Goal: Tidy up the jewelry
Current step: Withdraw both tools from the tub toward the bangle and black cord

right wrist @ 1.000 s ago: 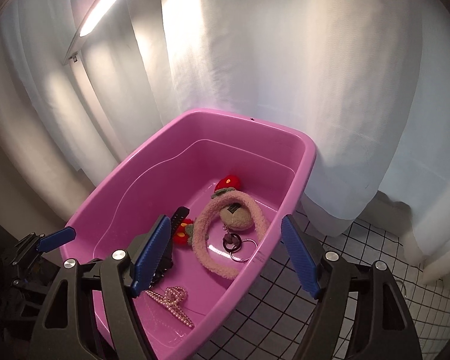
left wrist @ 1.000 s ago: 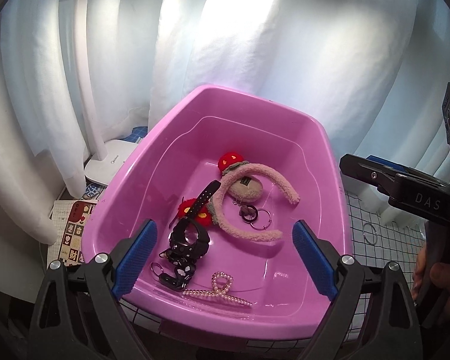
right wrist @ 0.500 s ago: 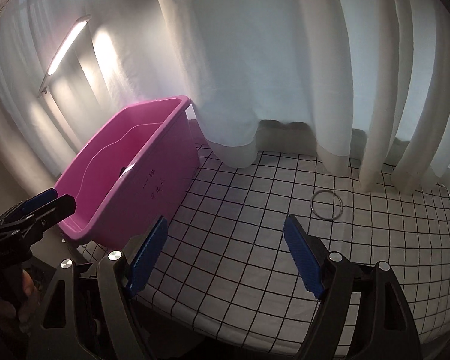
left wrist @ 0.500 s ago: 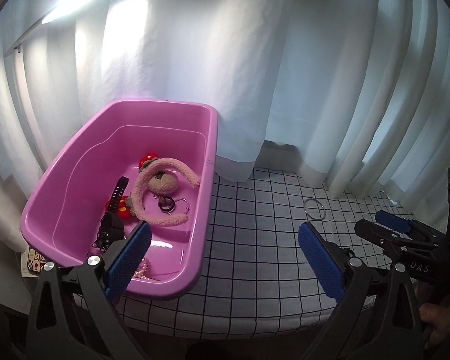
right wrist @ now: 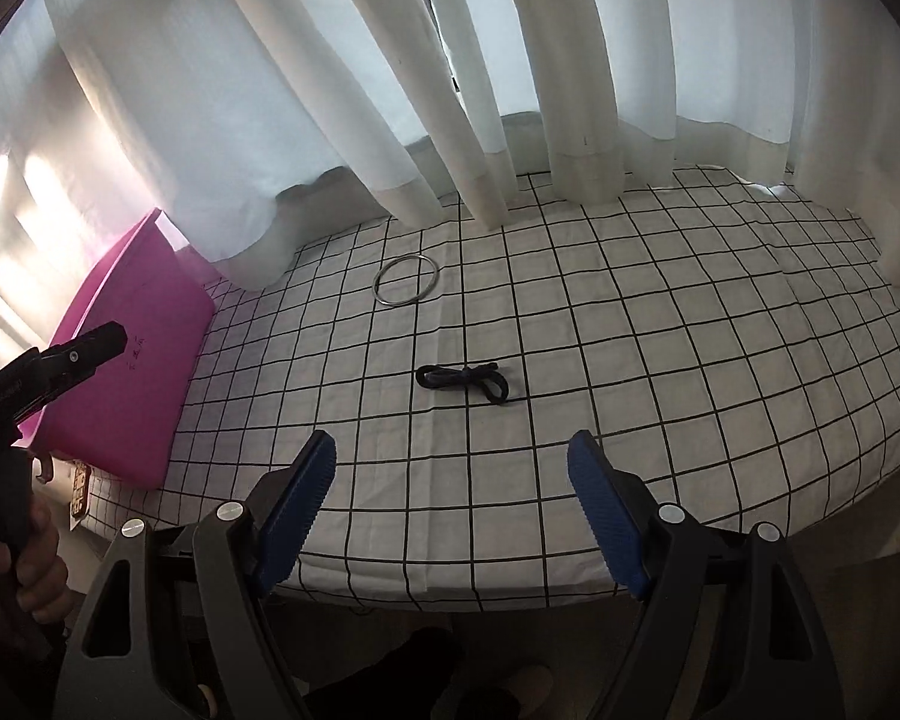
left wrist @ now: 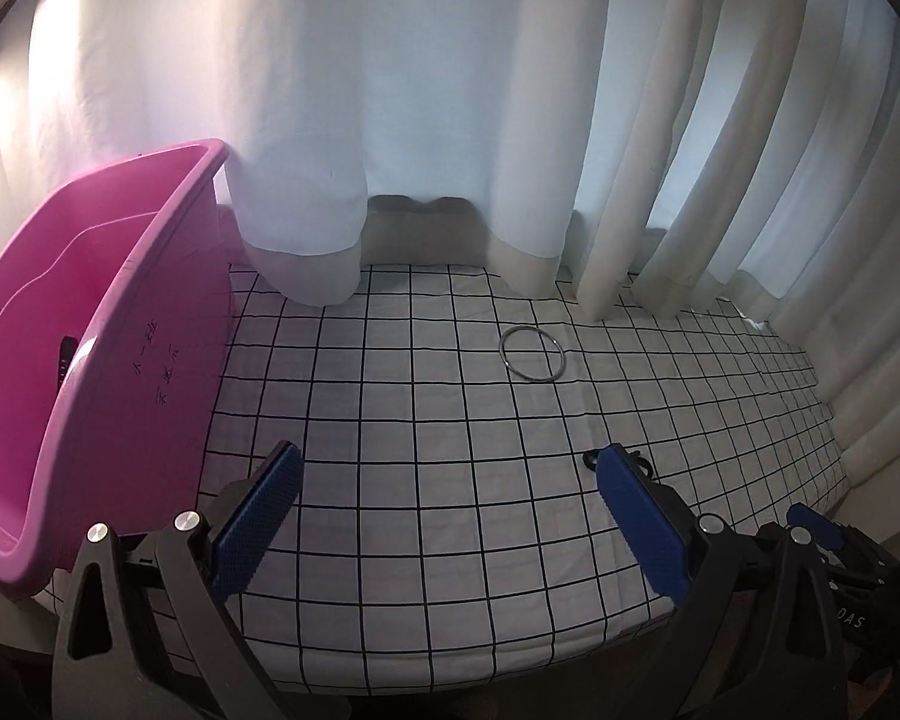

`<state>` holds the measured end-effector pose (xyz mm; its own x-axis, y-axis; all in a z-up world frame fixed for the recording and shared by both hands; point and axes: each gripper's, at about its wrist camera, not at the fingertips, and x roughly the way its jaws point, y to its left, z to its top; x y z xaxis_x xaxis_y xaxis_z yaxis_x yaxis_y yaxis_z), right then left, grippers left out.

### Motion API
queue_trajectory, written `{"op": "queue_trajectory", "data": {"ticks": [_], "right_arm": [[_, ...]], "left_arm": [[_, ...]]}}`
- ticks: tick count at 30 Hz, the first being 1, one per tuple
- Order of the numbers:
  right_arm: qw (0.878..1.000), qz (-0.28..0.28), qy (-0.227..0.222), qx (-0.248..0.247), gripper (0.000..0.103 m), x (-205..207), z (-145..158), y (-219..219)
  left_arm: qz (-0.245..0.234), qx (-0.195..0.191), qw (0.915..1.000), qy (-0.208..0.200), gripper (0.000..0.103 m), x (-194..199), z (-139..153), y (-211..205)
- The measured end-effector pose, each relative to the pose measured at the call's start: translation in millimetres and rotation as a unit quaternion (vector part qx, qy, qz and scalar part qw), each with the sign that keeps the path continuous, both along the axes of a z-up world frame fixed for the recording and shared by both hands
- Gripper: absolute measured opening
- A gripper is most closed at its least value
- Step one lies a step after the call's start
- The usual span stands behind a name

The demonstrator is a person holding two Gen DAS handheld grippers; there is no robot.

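You are facing gridded tablecloth (right wrist: 570, 324): tub (left wrist: 120, 324) sitting at left edge, metal ring (right wrist: 406, 279) lying near curtain (right wrist: 342, 78) behind, dark cord loop (right wrist: 463, 381) lying nearer you, right of tub.

White curtains (right wrist: 342, 90), checked tablecloth (right wrist: 630, 330)
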<state>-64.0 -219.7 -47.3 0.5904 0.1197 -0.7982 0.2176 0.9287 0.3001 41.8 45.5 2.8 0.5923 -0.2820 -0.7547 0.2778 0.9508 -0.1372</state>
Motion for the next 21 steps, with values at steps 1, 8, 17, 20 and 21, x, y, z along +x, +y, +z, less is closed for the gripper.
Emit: {"op": "queue_trajectory", "data": {"ticks": [1, 8, 17, 20, 21], "right_arm": [[1.000, -0.005, 0.002, 0.001, 0.076, 2.3, -6.1, -1.1], [0.999, -0.050, 0.008, 0.004, 0.076, 31.0, -46.0, 4.9], [0.987, -0.159, 0.013, 0.011, 0.076, 60.2, -84.4, 14.6], [0.982, -0.190, 0.015, 0.003, 0.076, 64.9, -94.0, 17.1], [0.980, -0.197, 0.014, 0.003, 0.076, 66.6, -97.3, 18.2]], "left_arm": [[-0.007, 0.006, 1.0000, 0.001, 0.096, 6.3, -4.9, -6.3], [-0.045, 0.044, 0.9980, 0.008, 0.097, 65.3, -43.8, -43.4], [-0.092, 0.060, 0.9931, 0.040, 0.097, 141.9, -98.4, -84.4], [-0.110, 0.065, 0.9906, 0.047, 0.097, 156.5, -113.3, -97.8], [-0.116, 0.068, 0.9898, 0.047, 0.097, 159.2, -116.8, -101.3]]}}
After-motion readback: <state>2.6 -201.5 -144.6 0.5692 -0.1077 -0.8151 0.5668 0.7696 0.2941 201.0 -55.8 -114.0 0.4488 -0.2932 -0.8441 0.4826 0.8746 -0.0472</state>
